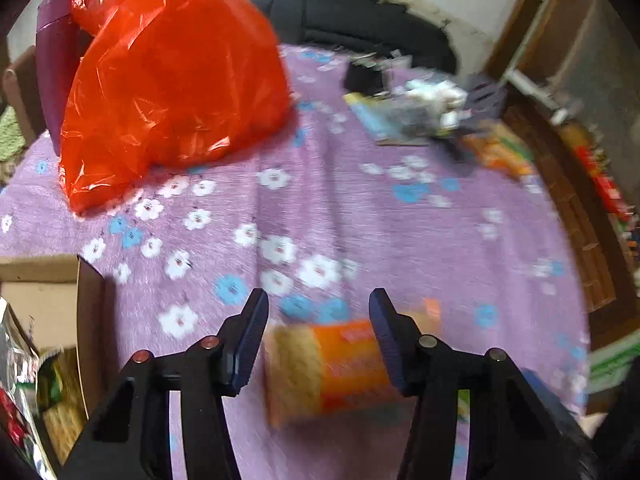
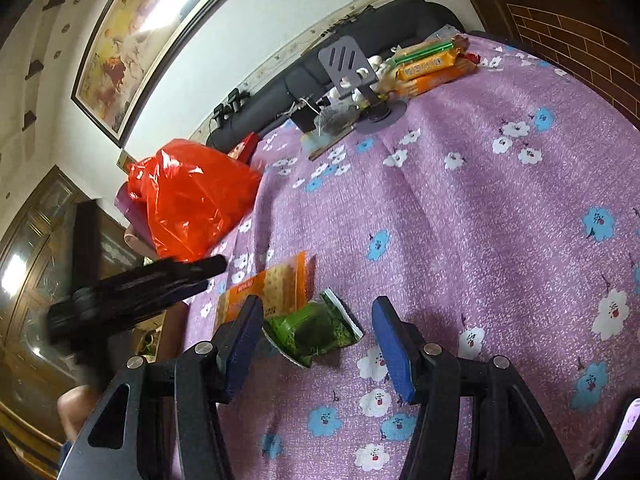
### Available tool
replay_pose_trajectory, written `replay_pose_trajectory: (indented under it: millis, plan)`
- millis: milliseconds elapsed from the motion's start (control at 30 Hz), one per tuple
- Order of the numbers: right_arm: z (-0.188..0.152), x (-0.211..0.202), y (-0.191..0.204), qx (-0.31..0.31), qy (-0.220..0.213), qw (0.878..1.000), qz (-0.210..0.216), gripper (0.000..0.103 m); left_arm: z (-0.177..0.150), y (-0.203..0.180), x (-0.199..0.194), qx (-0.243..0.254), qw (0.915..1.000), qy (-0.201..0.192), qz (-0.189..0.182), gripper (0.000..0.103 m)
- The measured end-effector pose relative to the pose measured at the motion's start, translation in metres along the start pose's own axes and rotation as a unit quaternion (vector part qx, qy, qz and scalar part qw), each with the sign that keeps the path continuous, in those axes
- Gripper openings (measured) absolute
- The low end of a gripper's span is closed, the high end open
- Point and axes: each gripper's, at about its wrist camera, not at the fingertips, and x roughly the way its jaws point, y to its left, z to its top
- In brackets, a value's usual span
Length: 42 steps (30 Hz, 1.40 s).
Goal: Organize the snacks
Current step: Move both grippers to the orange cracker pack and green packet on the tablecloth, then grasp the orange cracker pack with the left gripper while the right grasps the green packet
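While your left gripper (image 1: pixel 318 332) hangs over the purple flowered tablecloth (image 1: pixel 400 220), an orange cracker packet (image 1: pixel 332 368) lies between its two dark fingers, toward six o'clock in the left wrist view. The jaws stand partly open; the picture is blurred, and one finger overlaps the packet's end, so I cannot tell whether either pad touches it. Nothing looks clamped.

Your right gripper (image 2: pixel 318 332) is also partly open and holds nothing. A green snack pouch (image 2: pixel 316 330) rests on the cloth between its fingers, clear of both pads. That orange packet sits just beyond the pouch, toward eleven o'clock from it.

At nine o'clock in the left view you see the corner of a cardboard box (image 1: pixel 40 292) with shiny wrappers already inside; judging by that, it is where the snacks are going. A red plastic bag (image 1: pixel 172 80) stands at eleven o'clock. More snack packs (image 2: pixel 432 64) lie far across the table, at one o'clock in the right view, beside a grey phone stand (image 2: pixel 348 68).

To do this pickup well, steady your left hand first. Centre the packet between the pads, lower until the fingertips nearly meet the cloth, then close gently across its narrow width so the crackers do not crush. Lift straight up before swinging toward the box.
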Motion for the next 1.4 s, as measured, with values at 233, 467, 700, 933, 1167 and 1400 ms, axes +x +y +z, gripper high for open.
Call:
replay_pose_trajectory:
  millis: [233,467,700,933,1167,1400]
  plan:
    - [0.0,0.0,-0.002,0.01,0.01,1.0,0.011,0.061,-0.007,0.006,0.015,-0.005,0.9977,0.044,-0.051,0.04]
    - [0.001,-0.007,-0.005,0.019,-0.004,1.0,0.008,0.061,-0.048,-0.015,-0.007,0.047,0.9931,0.075,-0.078,0.041]
    - [0.003,-0.011,-0.006,0.02,-0.016,1.0,-0.001,0.061,-0.063,-0.044,-0.019,0.099,0.9929,0.041,-0.052,0.074]
    - [0.005,-0.011,-0.009,0.021,-0.019,1.0,-0.009,0.061,-0.075,-0.066,-0.002,0.152,0.9882,0.023,0.0,0.068]
    - [0.003,-0.006,-0.001,-0.007,-0.012,1.0,-0.016,0.066,-0.081,-0.037,-0.014,0.105,0.9945,-0.006,-0.003,0.052]
    - [-0.012,0.015,0.037,-0.138,0.009,0.988,-0.071,0.074,-0.094,-0.014,-0.031,0.067,0.9945,-0.072,0.035,0.052]
